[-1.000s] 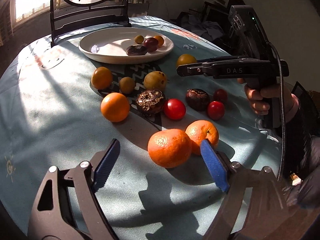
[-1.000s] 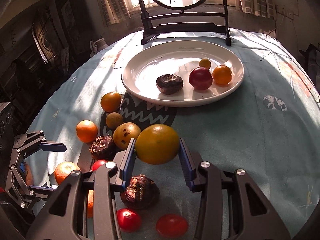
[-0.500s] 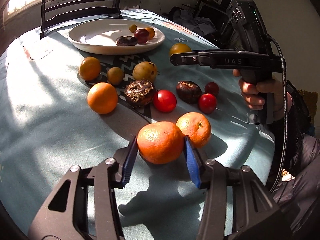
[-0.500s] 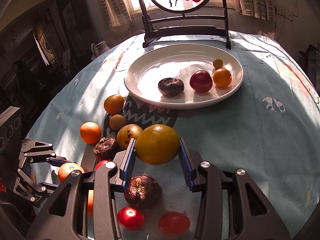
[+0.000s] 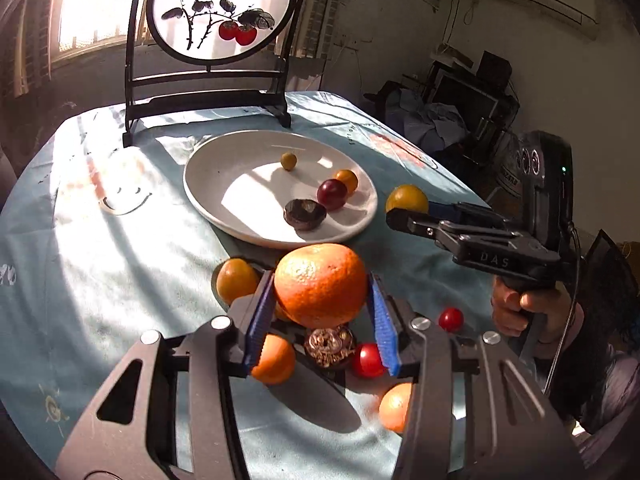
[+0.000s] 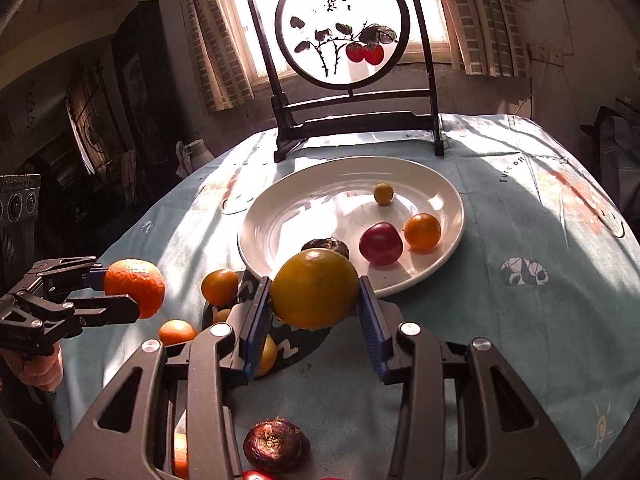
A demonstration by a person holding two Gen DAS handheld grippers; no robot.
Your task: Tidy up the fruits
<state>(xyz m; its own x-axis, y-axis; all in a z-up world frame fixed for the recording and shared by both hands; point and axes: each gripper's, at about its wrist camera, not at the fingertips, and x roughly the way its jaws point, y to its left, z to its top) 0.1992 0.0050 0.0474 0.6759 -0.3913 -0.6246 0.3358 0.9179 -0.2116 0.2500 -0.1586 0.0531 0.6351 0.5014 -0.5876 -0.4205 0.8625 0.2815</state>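
Observation:
My left gripper is shut on a large orange mandarin, held up above the table; the same mandarin shows at the left of the right wrist view. A yellow-orange fruit sits between the blue pads of my right gripper, which is shut on it and raised near the plate's front rim. The white plate holds a dark brown fruit, a red plum, a small orange fruit and a small yellow fruit. Several loose fruits lie on the cloth below both grippers.
A black stand with a round painted screen rises behind the plate. Loose oranges, red tomatoes and a brown fruit crowd the near cloth. A person's hand grips the right tool. Bare tablecloth lies to the right.
My left gripper closed on the large mandarin and lifted it off the table toward the plate. The right gripper rose slightly, still holding the yellow-orange fruit.

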